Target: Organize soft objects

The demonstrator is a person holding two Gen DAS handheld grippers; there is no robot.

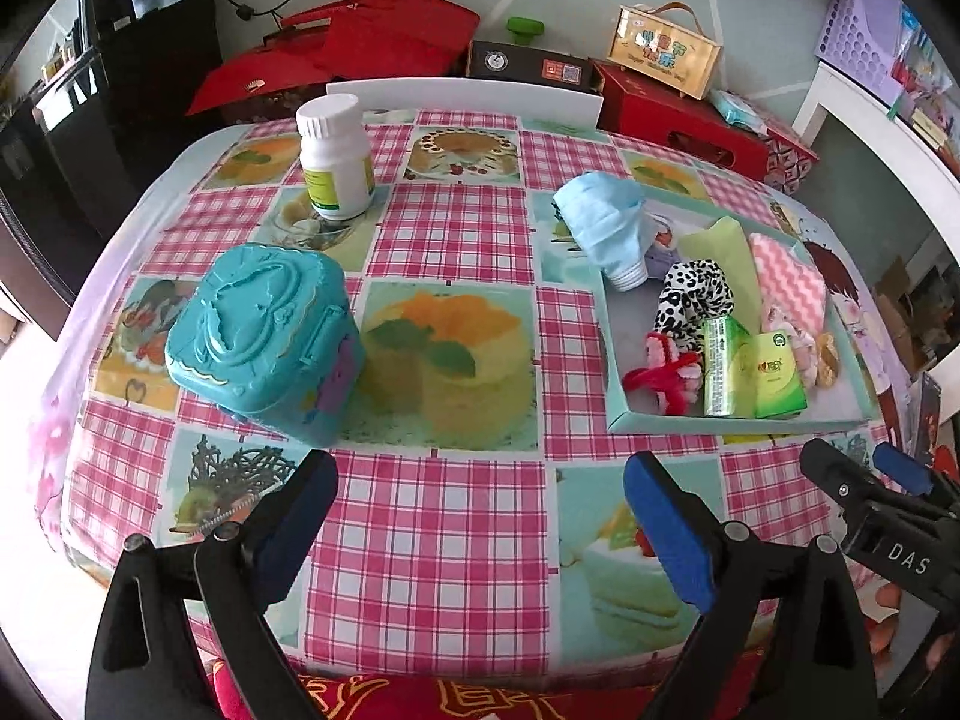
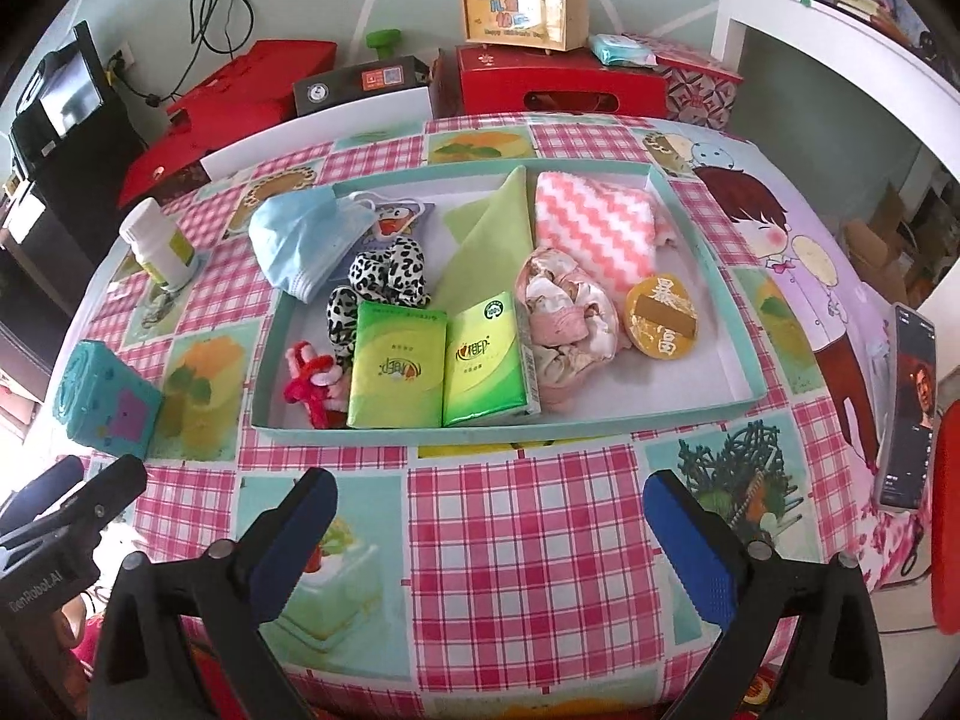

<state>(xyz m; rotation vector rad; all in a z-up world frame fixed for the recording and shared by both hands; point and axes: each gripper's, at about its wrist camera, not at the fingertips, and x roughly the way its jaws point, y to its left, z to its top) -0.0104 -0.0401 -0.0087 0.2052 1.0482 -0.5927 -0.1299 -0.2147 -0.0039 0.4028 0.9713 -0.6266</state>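
Observation:
A shallow teal tray (image 2: 678, 414) (image 1: 618, 360) on the checked cloth holds soft things: a blue face mask (image 2: 300, 240) (image 1: 600, 216) draped over its left rim, a leopard-print scrunchie (image 2: 384, 276) (image 1: 690, 300), two green tissue packs (image 2: 438, 360) (image 1: 750, 372), a pink zigzag cloth (image 2: 594, 222) (image 1: 786, 282), a crumpled pink fabric (image 2: 564, 312), a green sheet (image 2: 492, 228) and a red pipe-cleaner figure (image 2: 312, 384) (image 1: 660, 372). My right gripper (image 2: 489, 516) stands open in front of the tray's near rim, nothing between its fingers. My left gripper (image 1: 480, 498) is open over bare cloth, left of the tray.
A teal toy case (image 1: 264, 342) (image 2: 102, 402) and a white pill bottle (image 1: 336, 156) (image 2: 159, 246) stand left of the tray. A round gold disc (image 2: 660, 318) lies in the tray. A phone (image 2: 909, 414) leans at the right edge. Red boxes (image 2: 558, 87) line the wall behind.

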